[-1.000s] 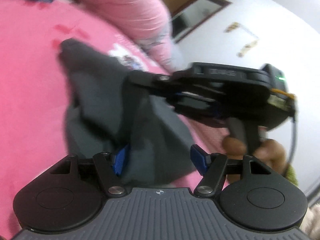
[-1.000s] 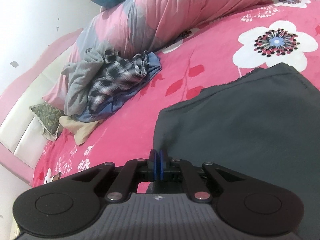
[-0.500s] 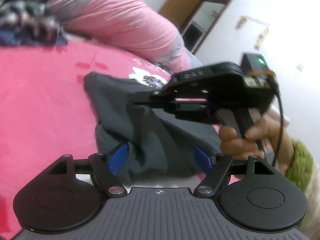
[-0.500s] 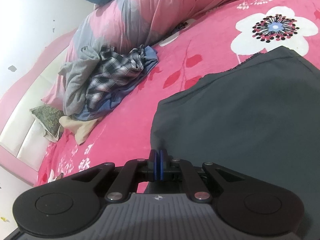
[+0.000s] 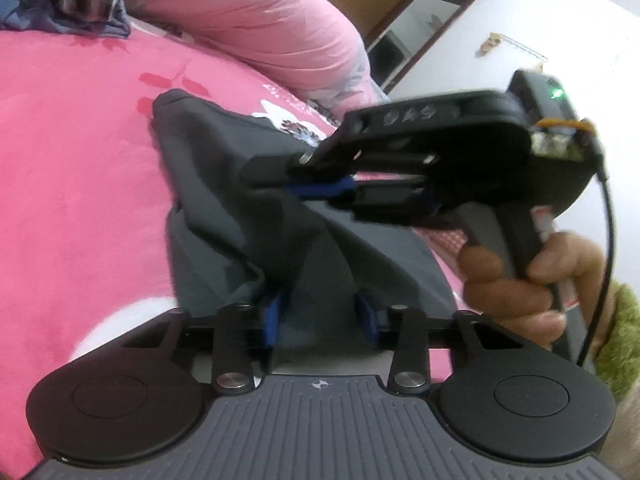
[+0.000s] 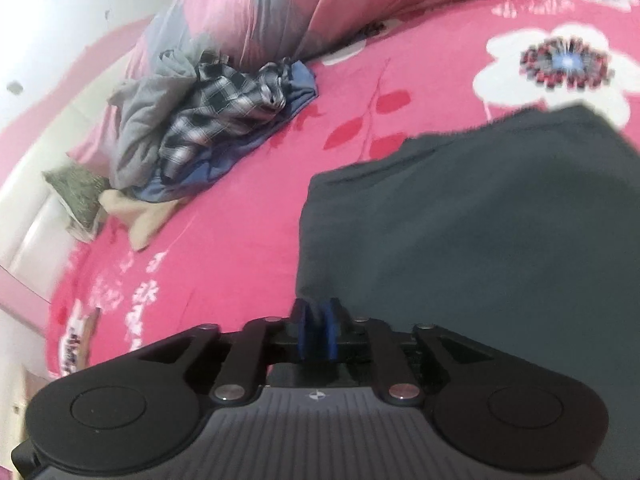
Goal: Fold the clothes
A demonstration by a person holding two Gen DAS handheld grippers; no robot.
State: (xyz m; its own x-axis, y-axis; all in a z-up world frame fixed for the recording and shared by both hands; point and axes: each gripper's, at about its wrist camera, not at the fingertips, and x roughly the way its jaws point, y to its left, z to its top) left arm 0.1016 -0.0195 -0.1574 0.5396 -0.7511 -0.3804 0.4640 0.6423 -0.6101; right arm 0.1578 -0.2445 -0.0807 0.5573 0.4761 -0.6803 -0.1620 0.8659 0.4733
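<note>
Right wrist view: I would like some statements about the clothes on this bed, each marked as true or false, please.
1. The dark grey garment lies on a pink flowered bedsheet. True.
2. A pile of clothes with a checked shirt on it sits against the pink duvet. True.
3. The pile lies on top of the dark grey garment. False: they are apart, with bare sheet between them.
4. The bedsheet is plain blue. False: it is pink with white flowers.

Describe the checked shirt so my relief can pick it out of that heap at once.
On the pink bedspread, look to the crumpled clothes heap against the big pink pillow. The checked shirt lies on top, between a grey garment and a blue garment; it alone has a black-and-white plaid pattern.
</note>
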